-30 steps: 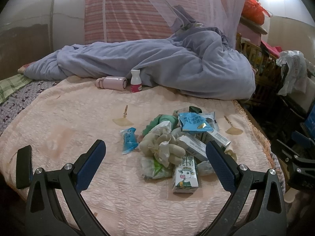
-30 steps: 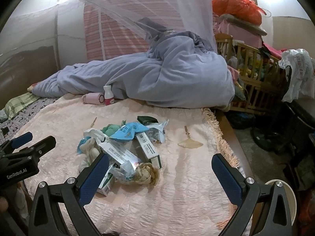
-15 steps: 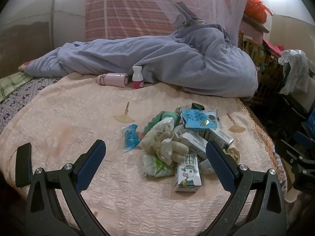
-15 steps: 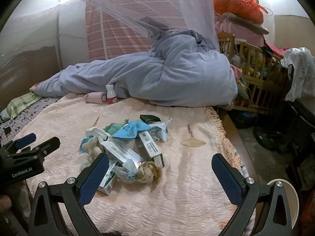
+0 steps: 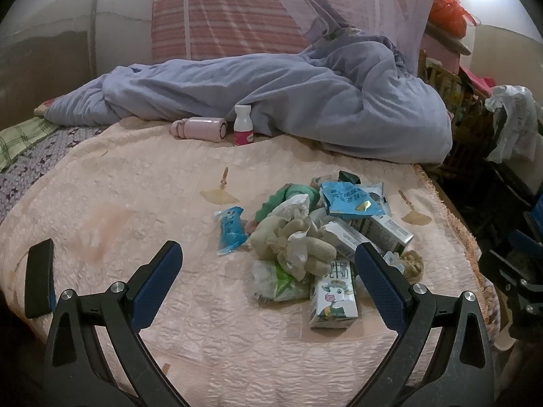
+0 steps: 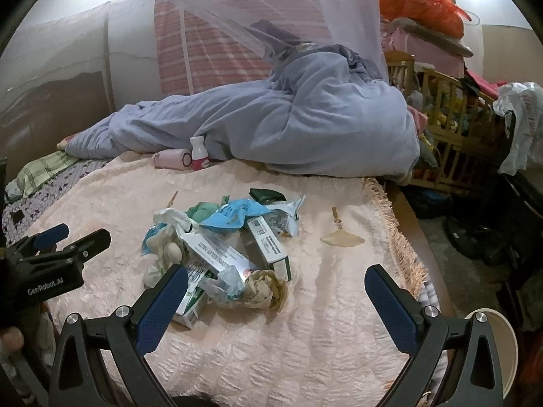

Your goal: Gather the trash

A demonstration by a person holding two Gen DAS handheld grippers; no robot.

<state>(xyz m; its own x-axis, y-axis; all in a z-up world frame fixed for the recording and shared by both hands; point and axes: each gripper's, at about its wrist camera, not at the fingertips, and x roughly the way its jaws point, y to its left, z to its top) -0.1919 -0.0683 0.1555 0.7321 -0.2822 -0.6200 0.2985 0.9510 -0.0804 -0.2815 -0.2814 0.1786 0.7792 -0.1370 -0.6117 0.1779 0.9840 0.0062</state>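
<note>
Left wrist view: trash pile (image 5: 315, 234) nearer than before; both tools spread, empty.

The left gripper (image 5: 268, 271) is wide open and holds nothing. Its two blue fingers (image 5: 154, 283) point forward, far apart from each other. The right gripper (image 6: 276, 295) is wide open too, and it is empty as well. In the right wrist view the left gripper shows at the left side, with a bit of a hand (image 6: 10, 337) under it.
</note>
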